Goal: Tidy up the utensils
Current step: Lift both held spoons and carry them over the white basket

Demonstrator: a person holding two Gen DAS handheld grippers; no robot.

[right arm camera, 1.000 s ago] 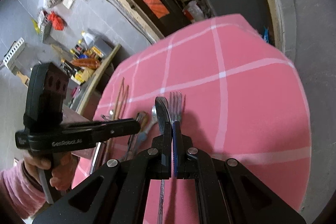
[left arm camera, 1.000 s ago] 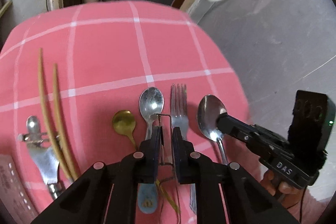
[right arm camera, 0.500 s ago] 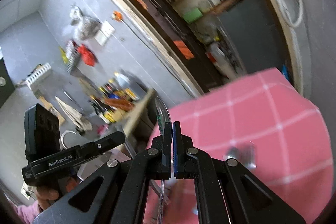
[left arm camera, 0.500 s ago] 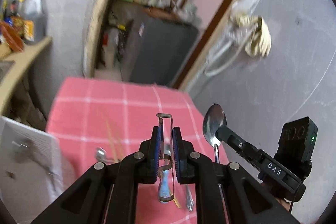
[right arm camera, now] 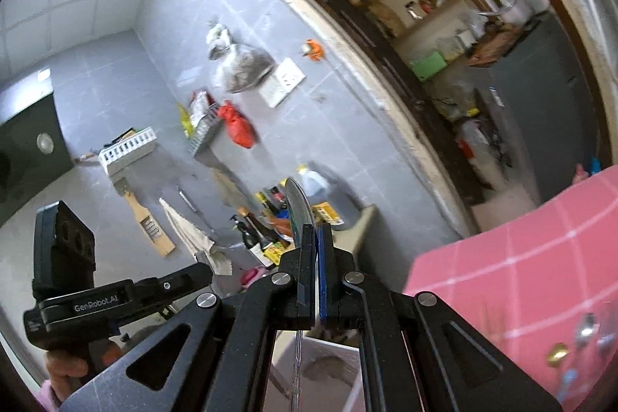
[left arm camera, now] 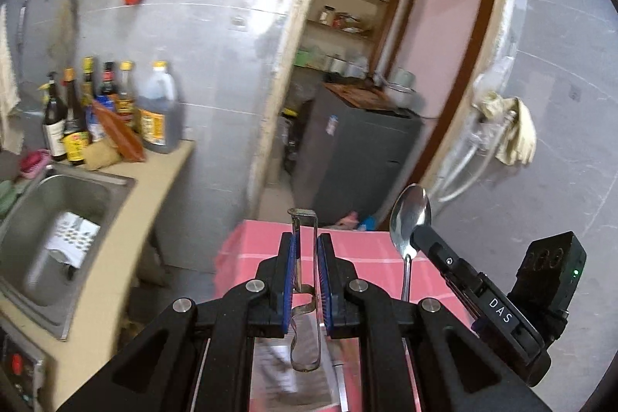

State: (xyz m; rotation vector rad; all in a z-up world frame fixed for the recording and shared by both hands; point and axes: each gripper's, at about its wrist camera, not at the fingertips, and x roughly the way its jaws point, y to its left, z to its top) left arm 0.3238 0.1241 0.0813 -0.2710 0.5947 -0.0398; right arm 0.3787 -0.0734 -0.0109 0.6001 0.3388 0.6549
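Observation:
My left gripper (left arm camera: 305, 242) is shut on a thin bent metal strip utensil (left arm camera: 299, 219) that sticks up past the fingertips and hangs down between the arms. It is raised above the near end of the pink checked table (left arm camera: 363, 250). To its right, my right gripper (left arm camera: 419, 238) is shut on a steel spoon (left arm camera: 409, 215), bowl up. In the right wrist view the right gripper (right arm camera: 314, 230) holds that spoon (right arm camera: 297, 203) edge-on. The left gripper (right arm camera: 204, 273) shows at the left, held by a hand. A gold spoon (right arm camera: 556, 350) and a steel spoon (right arm camera: 585, 327) lie blurred on the table (right arm camera: 540, 257).
A steel sink (left arm camera: 96, 188) in a beige counter is on the left, with a white perforated object (left arm camera: 73, 238) in it and bottles (left arm camera: 96, 111) behind. A grey cabinet (left arm camera: 347, 149) stands in the doorway beyond the table. A blurred white object (right arm camera: 328, 365) lies below the grippers.
Both grippers have lifted off the table and tilted upward, carrying the metal strip and the spoon. The table has dropped low in view; the sink, bottles and wall have come into sight.

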